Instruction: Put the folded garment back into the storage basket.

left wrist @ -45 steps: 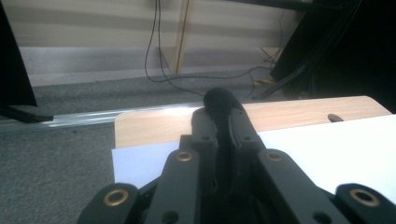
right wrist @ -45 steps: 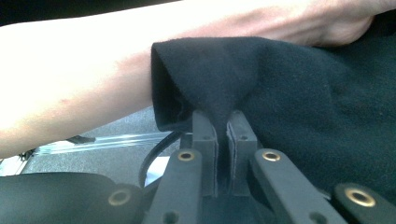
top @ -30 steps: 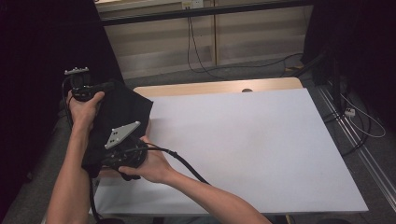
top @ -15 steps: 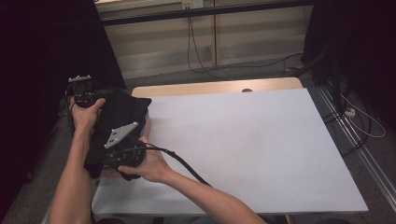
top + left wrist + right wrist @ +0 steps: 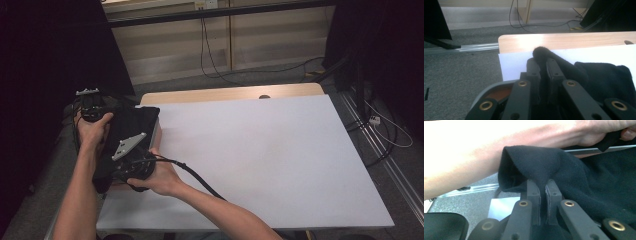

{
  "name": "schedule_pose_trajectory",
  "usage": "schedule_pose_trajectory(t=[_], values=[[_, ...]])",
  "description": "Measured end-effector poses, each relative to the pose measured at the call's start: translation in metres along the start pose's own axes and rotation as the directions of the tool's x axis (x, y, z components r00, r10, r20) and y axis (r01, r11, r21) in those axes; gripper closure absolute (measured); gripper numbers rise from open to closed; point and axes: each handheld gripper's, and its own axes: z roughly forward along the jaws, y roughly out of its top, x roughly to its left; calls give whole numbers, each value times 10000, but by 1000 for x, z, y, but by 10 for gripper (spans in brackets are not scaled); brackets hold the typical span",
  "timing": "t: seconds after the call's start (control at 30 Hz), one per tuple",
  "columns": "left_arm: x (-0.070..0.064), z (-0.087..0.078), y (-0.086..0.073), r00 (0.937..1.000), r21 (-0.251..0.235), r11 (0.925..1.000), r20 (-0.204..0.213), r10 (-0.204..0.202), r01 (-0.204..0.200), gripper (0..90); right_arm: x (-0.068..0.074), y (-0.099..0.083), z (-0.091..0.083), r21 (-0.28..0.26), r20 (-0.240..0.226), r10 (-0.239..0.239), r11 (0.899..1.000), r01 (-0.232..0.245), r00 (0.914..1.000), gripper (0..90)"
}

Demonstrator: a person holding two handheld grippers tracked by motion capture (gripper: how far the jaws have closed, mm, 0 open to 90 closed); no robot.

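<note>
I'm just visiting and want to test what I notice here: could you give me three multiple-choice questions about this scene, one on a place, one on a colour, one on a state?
1. Where is the black cloth?
A. at the table's left edge
B. at the table's middle
C. on the floor

2. What colour is the sheet covering the table?
A. green
B. white
C. red

3. How do the jaws of the left hand-held gripper stand?
A. wide open
B. shut on the cloth
C. shut on a cable

Answers:
1 A: the high view shows it bunched at the left edge between both hands.
2 B: the sheet reads plain white.
3 B: the left gripper view shows a cloth fold pinched between the jaws.
</note>
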Motion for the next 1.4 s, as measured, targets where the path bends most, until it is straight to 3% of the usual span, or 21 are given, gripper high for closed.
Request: schedule_pose_trajectory(t=[0.3,0.37,0.8,1.0,1.13,1.23,1.4], values=[[7,6,-9,9997,31,10000,-230,-92,93,832,-3,-3,6,148,-16,23,9999,-23,10000,852],[8,7,-11,9984,206,9998,-569,-60,72,831,-4,-3,7,183,-22,33,9998,-33,10000,852],[7,17,-17,9969,562,9984,-781,99,-55,828,-8,-7,12,321,-3,92,9994,-92,10000,851],[10,19,-20,9957,452,9990,-922,38,4,826,-12,-9,15,386,-85,224,9990,-221,9997,850],[11,18,-21,9951,417,9991,-983,-49,90,826,-13,-9,16,399,-120,236,9989,-231,9996,848],[9,16,-20,9933,571,9982,-1131,252,-188,826,-14,-9,17,453,-171,250,9987,-242,9995,848],[11,14,-23,9930,705,9975,-1175,136,-53,823,-17,-11,19,529,-122,256,9983,-250,9996,847]])
